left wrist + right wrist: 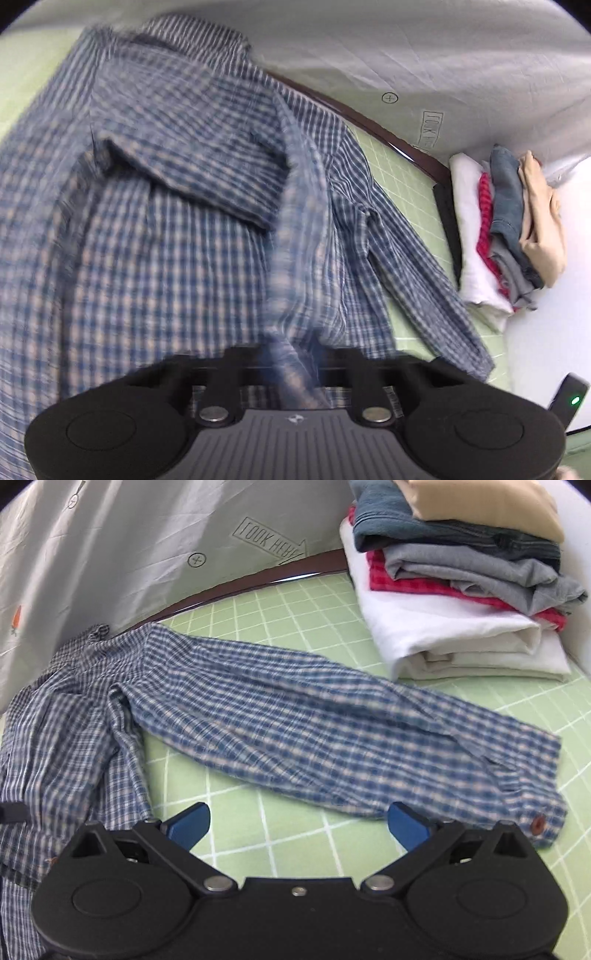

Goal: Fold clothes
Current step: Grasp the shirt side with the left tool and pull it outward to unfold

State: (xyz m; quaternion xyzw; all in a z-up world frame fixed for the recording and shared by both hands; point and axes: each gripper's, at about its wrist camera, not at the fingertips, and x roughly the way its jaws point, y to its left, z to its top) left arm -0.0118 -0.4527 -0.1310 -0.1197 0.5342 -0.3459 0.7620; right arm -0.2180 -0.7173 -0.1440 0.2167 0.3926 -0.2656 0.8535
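Nearest to us, our left claw [295, 373] is clenched on a fold of the blue checked shirt [166, 221], the cloth running up between its fingers and blurred, which suggests the fabric is in motion. We judge this grip is there to lift or drag the body of the shirt into shape for a fold.

Our right claw [298, 829] is released, its blue fingertips [188, 825] spread wide and holding nothing, hovering just over the green gridded mat [295, 849] on the worktop. Just beyond it lies the shirt's sleeve [332, 731], stretched out to the right with its buttoned cuff [537, 825] near the right fingertip; the spread fingers look placed to take that sleeve, though we cannot be sure.

The shirt's body is bunched at the left, its collar toward the far edge of the mat.

Farther right stands a stack of folded clothes [461, 590], white at the bottom and tan on top. Behind everything hangs a pale sheet [147, 535].
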